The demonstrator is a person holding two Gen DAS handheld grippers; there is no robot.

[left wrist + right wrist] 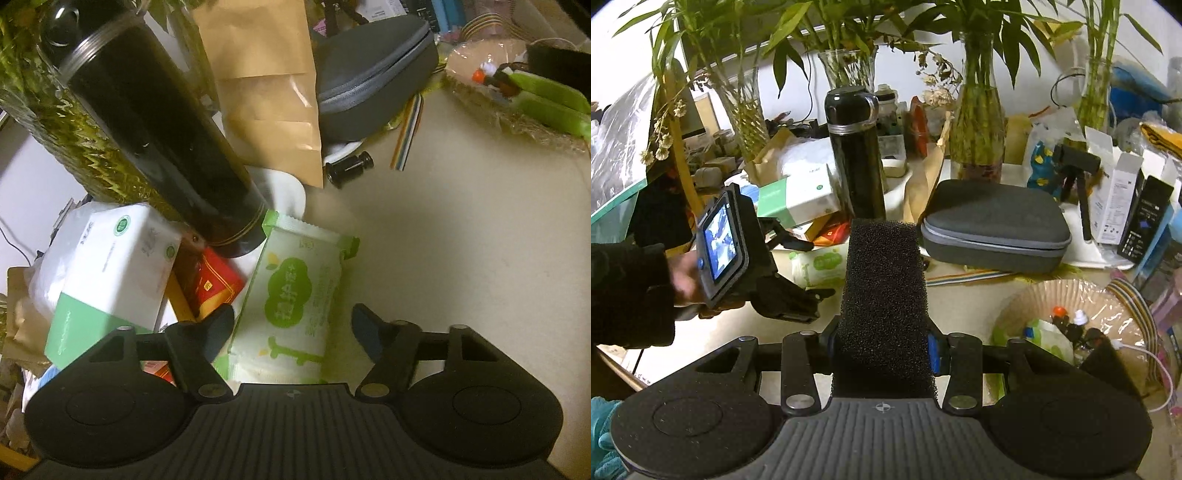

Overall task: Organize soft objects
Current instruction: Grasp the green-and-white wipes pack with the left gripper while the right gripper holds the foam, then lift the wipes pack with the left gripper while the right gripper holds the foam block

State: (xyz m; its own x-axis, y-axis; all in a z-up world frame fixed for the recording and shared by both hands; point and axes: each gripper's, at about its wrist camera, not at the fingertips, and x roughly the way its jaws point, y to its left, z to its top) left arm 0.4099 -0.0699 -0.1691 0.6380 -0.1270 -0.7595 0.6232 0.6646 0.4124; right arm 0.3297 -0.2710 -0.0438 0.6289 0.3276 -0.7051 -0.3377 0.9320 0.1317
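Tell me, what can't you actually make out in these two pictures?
- Left wrist view: the near end of the green-and-white soft wipes pack is hidden behind the left tool.
- Left wrist view: the red carton is mostly covered by the white-and-green tissue box.
- Right wrist view: the black foam sponge block in the right tool hides the table behind it.
- Both views: package print is too small to read.

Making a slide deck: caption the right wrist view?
Right claw clamps a black foam block while the left claw reaches the green wipes pack.
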